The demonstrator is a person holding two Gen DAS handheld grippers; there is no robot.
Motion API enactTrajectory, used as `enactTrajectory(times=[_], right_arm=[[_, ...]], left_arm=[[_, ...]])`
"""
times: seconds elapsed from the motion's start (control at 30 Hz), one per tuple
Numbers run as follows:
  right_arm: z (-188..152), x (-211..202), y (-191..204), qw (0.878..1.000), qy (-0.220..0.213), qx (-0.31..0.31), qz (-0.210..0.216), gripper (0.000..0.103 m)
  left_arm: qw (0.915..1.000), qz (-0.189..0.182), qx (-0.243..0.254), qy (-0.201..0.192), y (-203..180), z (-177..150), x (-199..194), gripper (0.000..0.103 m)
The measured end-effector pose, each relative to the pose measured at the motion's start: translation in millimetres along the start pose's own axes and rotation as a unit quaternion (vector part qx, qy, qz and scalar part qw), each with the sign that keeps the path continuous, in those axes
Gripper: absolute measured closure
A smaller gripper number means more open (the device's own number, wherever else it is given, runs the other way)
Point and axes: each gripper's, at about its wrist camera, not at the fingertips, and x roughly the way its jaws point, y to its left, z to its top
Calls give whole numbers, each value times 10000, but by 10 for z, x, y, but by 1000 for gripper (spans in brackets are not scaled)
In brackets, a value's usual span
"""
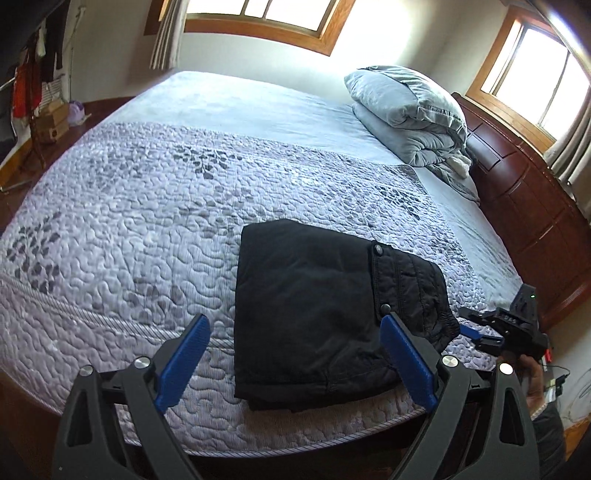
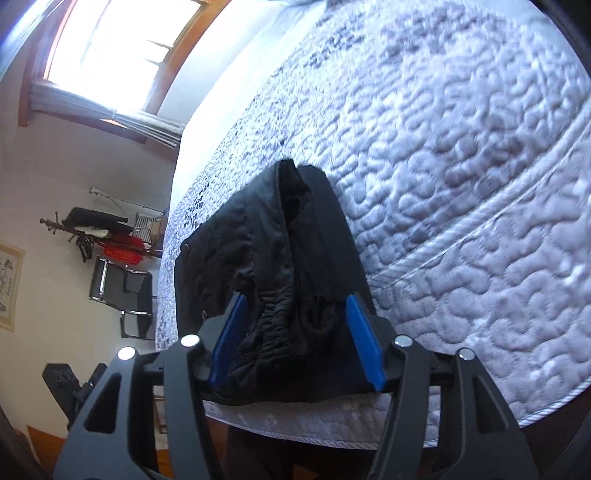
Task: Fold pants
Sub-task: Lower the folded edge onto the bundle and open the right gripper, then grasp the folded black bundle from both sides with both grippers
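The black pants (image 1: 310,306) lie folded into a compact rectangle on the quilted lilac bedspread (image 1: 129,229), close to the bed's front edge. Their elastic waistband (image 2: 273,325) faces the right wrist camera. My left gripper (image 1: 295,320) hangs above the near part of the pants, jaws wide open, with nothing between its blue pads (image 1: 184,354). My right gripper (image 2: 295,295) is at the waistband end, its blue pads (image 2: 364,332) standing either side of the bunched cloth without pinching it. In the left wrist view the right gripper (image 1: 484,330) sits just right of the pants, held by a hand (image 1: 532,376).
A folded grey duvet and pillow (image 1: 410,110) are stacked at the bed's far right, beside the dark wooden headboard (image 1: 524,206). Windows (image 1: 266,11) are behind the bed. A clothes rack (image 2: 96,225) and a black chair (image 2: 122,288) stand past the bed's far side.
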Motion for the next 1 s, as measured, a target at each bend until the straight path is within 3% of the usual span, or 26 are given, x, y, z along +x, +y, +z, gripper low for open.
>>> enactTrajectory(times=[0.17,0.3,0.43,0.57,0.67,0.77,0.83,0.87,1.0], right_arm=[[36,-129,175,9973,-41,-655,-327,32],[70,-64,137,9959,78,-842,-337,24],[117,85,21,9960,272,-765,-386,24],[156,201,-110,9965,422,-626,-365,24],[174,239,-204,9965,493,-556,-376,24],[194,268,-266,9966,563,-550,-259,21],[211,277,-286,9963,593,-580,-217,20],[219,279,-292,9962,612,-585,-192,20],[256,265,-329,9961,672,-575,-52,20]], left_arm=[[9999,47,136,19,-14,87,93,6],[9997,60,146,195,30,125,296,5],[9957,-320,-354,790,338,126,712,4],[9769,-875,-1269,1478,870,71,1162,4],[9530,-1749,-1660,1832,1123,15,1401,4],[9327,-2254,-1686,2255,1145,-28,1574,4],[9070,-2941,-1729,2471,1131,-54,1720,4],[9003,-3002,-1827,2569,1146,-74,1794,4],[9002,-2812,-1749,2827,1179,-86,2003,4]])
